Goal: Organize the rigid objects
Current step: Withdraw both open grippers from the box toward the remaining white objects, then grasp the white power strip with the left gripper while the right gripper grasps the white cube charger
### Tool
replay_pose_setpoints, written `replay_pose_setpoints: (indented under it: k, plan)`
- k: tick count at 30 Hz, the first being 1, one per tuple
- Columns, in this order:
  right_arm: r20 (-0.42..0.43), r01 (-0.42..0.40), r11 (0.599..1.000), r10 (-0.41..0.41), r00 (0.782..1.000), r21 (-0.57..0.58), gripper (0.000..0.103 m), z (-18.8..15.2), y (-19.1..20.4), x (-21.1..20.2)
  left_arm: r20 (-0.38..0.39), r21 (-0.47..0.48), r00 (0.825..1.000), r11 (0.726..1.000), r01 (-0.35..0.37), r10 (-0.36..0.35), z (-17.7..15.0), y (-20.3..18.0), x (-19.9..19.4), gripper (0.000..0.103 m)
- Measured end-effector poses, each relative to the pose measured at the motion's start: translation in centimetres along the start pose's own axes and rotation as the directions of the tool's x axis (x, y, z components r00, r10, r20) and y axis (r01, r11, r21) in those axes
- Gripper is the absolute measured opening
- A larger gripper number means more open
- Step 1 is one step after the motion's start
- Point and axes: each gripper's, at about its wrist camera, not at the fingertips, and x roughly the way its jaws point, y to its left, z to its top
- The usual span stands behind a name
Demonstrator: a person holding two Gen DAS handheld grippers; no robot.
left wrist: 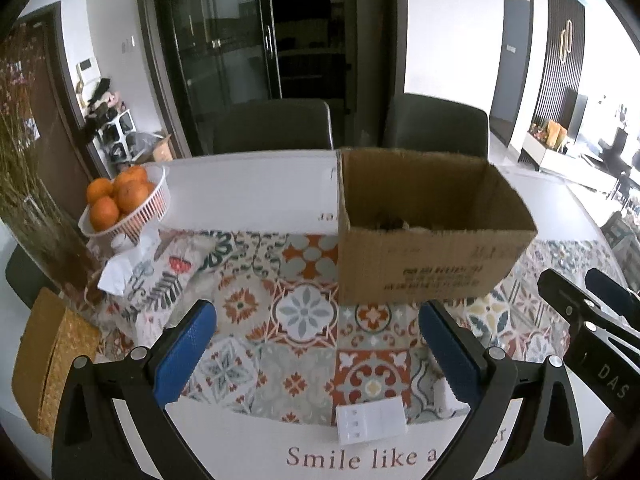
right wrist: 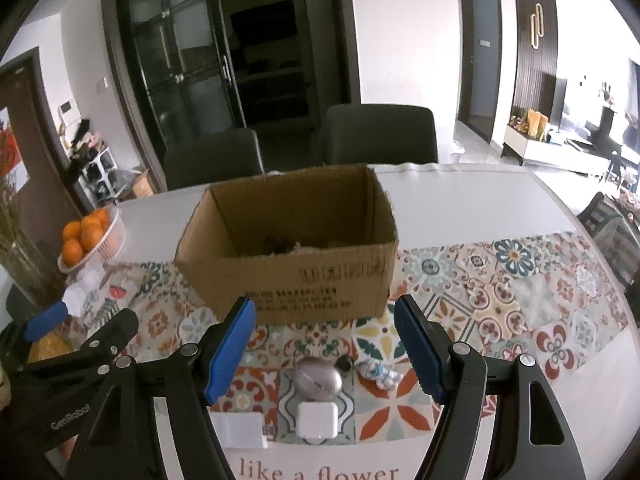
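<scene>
Box [right wrist: 288, 248] stands open on the patterned cloth [right wrist: 500, 296], and I use it as my mark: both my tongs hover on its near side. My right gripper [right wrist: 325, 346] gapes wide and empty over a grey mouse [right wrist: 318, 378] and white charger [right wrist: 316, 420] lying near the box. My left gripper [left wrist: 316, 352] is spread wide too, empty, with a white card [left wrist: 370, 420] near it.

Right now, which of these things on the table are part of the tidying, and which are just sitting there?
Part of the job: cardboard box, grey mouse, white charger, flat white pack.

Just lying about: bowl of oranges, tissues, woven box, chairs.
</scene>
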Motion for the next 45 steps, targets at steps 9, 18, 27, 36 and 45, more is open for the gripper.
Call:
replay_pose_setpoints:
  k: [9, 18, 27, 36, 45]
  plan:
    - [-0.044, -0.018, 1.000, 0.018, 0.999, -0.005, 0.073, -2.4, 0.0, 0.7, -0.042, 0.006, 0.999, 1.000, 0.004, -0.004, -2.2, -0.1, 0.6, 0.103]
    - [-0.118, -0.042, 0.999, 0.042, 0.992, 0.005, 0.073, -5.1, -0.5, 2.0, -0.109, 0.016, 0.994, 1.000, 0.016, -0.014, -4.6, -0.5, 1.8, 0.103]
    - [-0.178, -0.058, 0.998, 0.058, 0.982, 0.006, 0.073, -7.4, -0.9, 3.1, -0.177, 0.018, 0.984, 0.999, 0.041, -0.037, -6.8, -1.0, 3.1, 0.103]
    - [-0.231, -0.055, 0.999, 0.053, 0.971, 0.001, 0.072, -9.3, -1.5, 4.2, -0.247, 0.013, 0.966, 0.997, 0.082, -0.076, -9.1, -1.6, 4.4, 0.103]
    - [-0.268, -0.062, 0.998, 0.059, 0.962, -0.004, 0.072, -10.7, -2.0, 5.3, -0.290, 0.021, 0.951, 0.992, 0.121, -0.110, -11.4, -2.4, 5.6, 0.103]
